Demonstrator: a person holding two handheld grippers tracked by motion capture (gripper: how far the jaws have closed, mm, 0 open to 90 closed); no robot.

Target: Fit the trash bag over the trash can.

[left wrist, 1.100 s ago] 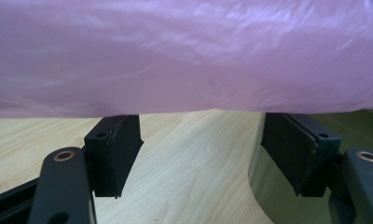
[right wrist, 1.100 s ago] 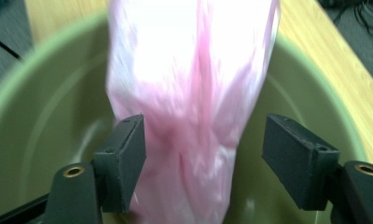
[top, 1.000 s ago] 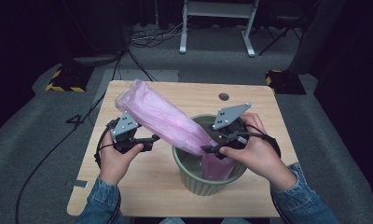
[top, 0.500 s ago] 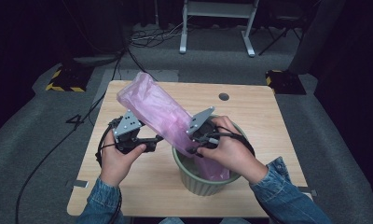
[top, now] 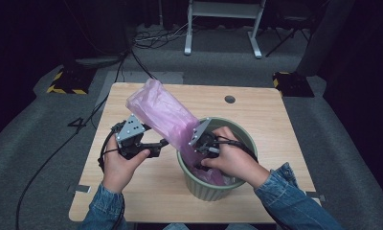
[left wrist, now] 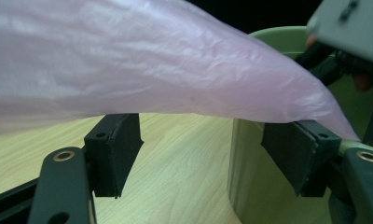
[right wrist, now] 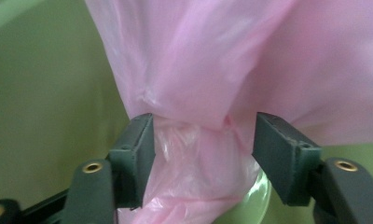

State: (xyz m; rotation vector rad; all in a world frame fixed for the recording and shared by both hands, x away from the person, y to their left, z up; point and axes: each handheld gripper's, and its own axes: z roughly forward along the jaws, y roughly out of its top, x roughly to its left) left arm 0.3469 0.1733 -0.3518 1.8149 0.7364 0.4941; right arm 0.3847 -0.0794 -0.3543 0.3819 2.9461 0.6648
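**Pink bag going into the green bin**

Dark grey carpet is surrounding the light wooden desk (top: 146,191), with cables trailing across the floor and a white metal frame (top: 223,24) standing beyond the far edge. A small round hole (top: 230,99) is sitting in the desk top near that far edge.

You are working on the green bin (top: 242,134), which is standing upright on the near right part of the desk. The pink plastic bag (top: 163,112) is leaning out of it: its lower end is lying bunched inside the bin, while its puffed upper part is slanting up and away to the left, over the rim.

Your left gripper (top: 160,143) is hovering just outside the bin's left wall, under the slanting bag. In the left gripper view its jaws are standing spread, one over the bare desk and one against the bin's rim (left wrist: 287,37), with the bag (left wrist: 175,65) passing above the pads and nothing pinched.

Your right gripper (right wrist: 203,154) is reaching down inside the bin. Its jaws have just been opening, and in the right gripper view they are standing apart on either side of the gathered neck of the bag (right wrist: 198,102). The left pad is touching the film, and the right pad is clear of it.
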